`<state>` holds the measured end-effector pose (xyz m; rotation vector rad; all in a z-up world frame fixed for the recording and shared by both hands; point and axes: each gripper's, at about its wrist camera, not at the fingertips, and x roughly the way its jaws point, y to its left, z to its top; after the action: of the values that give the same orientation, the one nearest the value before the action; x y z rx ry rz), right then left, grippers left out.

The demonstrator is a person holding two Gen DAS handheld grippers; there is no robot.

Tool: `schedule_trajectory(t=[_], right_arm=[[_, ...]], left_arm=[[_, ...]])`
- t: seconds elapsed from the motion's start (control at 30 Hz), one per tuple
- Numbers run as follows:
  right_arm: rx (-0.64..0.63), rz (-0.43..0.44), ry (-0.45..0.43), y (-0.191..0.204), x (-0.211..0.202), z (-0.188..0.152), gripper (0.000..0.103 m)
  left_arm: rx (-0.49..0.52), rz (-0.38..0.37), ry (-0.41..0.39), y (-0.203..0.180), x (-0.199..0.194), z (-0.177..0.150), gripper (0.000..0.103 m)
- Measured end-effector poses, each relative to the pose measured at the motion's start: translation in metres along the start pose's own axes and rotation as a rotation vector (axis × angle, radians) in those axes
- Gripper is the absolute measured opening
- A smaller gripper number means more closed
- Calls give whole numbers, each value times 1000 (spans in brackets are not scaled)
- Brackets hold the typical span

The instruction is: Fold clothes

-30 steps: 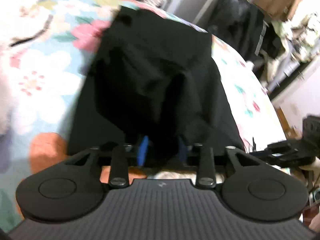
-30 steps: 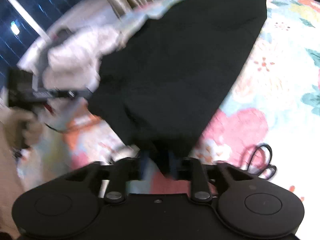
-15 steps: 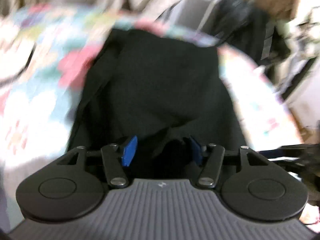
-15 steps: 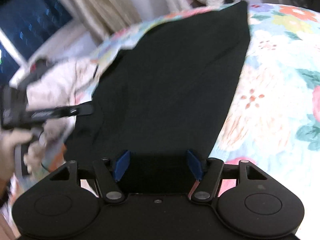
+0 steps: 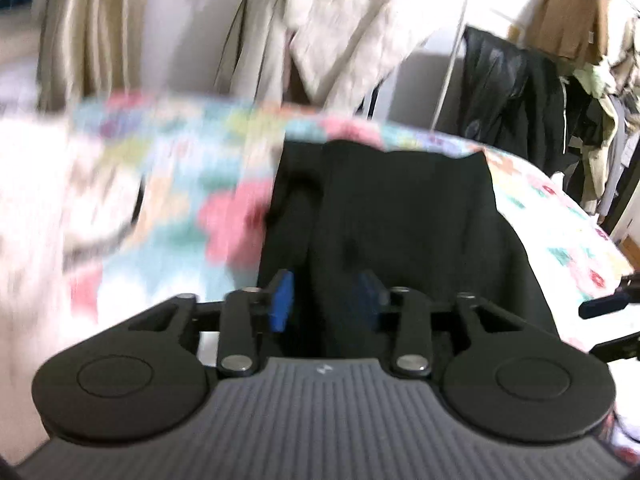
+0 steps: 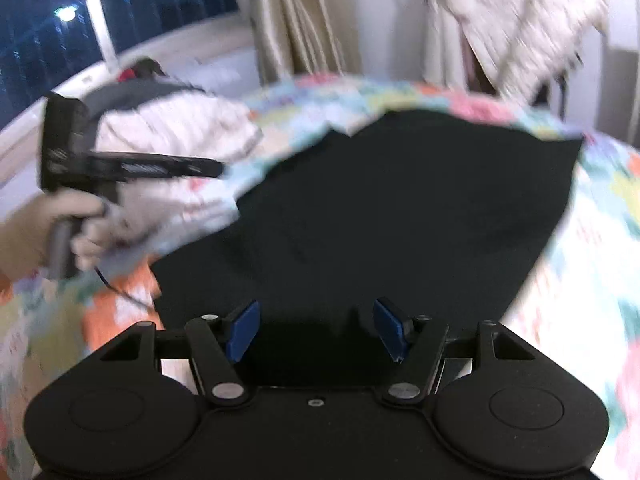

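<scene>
Black cloth lay spread over the flowered bedspread (image 6: 592, 264), and everything in the room seemed arranged around it. Farthest left, in the right wrist view, a pale heap of white laundry (image 6: 172, 128) sat bunched near the window side of the bed, presumably pushed out of the way so the folding had a bare patch to work on. Just in front of that heap a hand (image 6: 60, 224) gripped the handle of the left gripper (image 6: 132, 168), which reached in from the left edge of the black garment (image 6: 400, 216). From its own camera the left gripper (image 5: 326, 294) had its blue pads a moderate way apart; a ridge of the dark fabric rose between them, but whether the pads pinched it or merely straddled it I could not tell, the black cloth swallowing the detail. The garment (image 5: 404, 216) ran away from the gripper toward the far edge of the bed, with a lengthwise crease down its left part, which suggested one side had been laid over the other. Moving right, the right gripper (image 6: 316, 330) stood with its jaws spread wide and nothing between them, hanging over the near hem, I judged so that the cloth could settle flat. Beyond the bed on the right, a rack of hanging clothes (image 5: 520, 88) stood against the wall, well apart from the work.
</scene>
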<state>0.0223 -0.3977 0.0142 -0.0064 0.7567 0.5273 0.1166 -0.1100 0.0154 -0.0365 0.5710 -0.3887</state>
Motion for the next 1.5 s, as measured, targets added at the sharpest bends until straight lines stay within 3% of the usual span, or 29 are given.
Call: schedule_trajectory(t=[0.13, 0.23, 0.3, 0.37, 0.5, 0.53, 0.57, 0.67, 0.73, 0.87, 0.93, 0.97, 1.13, 1.3, 1.33, 1.37, 1.43, 1.47, 1.5], right_arm=[[-5, 68, -41, -1, 29, 32, 68], [-33, 94, -1, 1, 64, 53, 68], [-53, 101, 32, 2, 87, 64, 68], [-74, 78, 62, 4, 98, 66, 68], [-120, 22, 77, 8, 106, 67, 68], [-142, -4, 79, 10, 109, 69, 68], [-165, -29, 82, 10, 115, 72, 68], [-237, -81, 106, 15, 129, 74, 68], [-268, -97, 130, 16, 136, 74, 68], [-229, -83, 175, 11, 142, 67, 68], [-186, -72, 196, 5, 143, 61, 68], [-176, -70, 202, 3, 142, 57, 69], [-156, -74, 214, 1, 128, 40, 70], [-50, 12, 150, 15, 82, 30, 70], [-38, 38, 134, 19, 74, 28, 70], [-32, 62, 121, 24, 67, 25, 70], [-31, 107, 106, 32, 57, 19, 74], [-43, 125, 114, 35, 56, 15, 75], [-65, 136, 129, 38, 58, 10, 75]], left_arm=[[166, -4, 19, -10, 53, 14, 42], [277, 19, 69, -15, 89, 17, 42], [257, 72, 123, -7, 107, 18, 42], [187, 72, 143, 5, 118, 19, 42], [259, 102, 109, 5, 121, 10, 41], [261, 92, 101, 6, 122, 8, 27], [245, 66, 103, 7, 122, 9, 12], [181, 15, 107, 16, 126, 13, 7], [65, -49, 111, 31, 128, 17, 6], [-605, -355, 101, 112, 130, 8, 2], [-834, -446, 47, 144, 127, -5, 2], [-885, -458, 11, 156, 123, -9, 2], [-892, -394, -48, 184, 100, -18, 2], [-802, -366, 31, 166, 81, -32, 8], [-778, -358, 37, 162, 77, -34, 17], [-755, -345, 37, 157, 73, -38, 32], [-717, -332, 28, 151, 72, -44, 49], [-700, -332, 23, 150, 75, -47, 43], [-678, -344, 33, 148, 80, -49, 25]])
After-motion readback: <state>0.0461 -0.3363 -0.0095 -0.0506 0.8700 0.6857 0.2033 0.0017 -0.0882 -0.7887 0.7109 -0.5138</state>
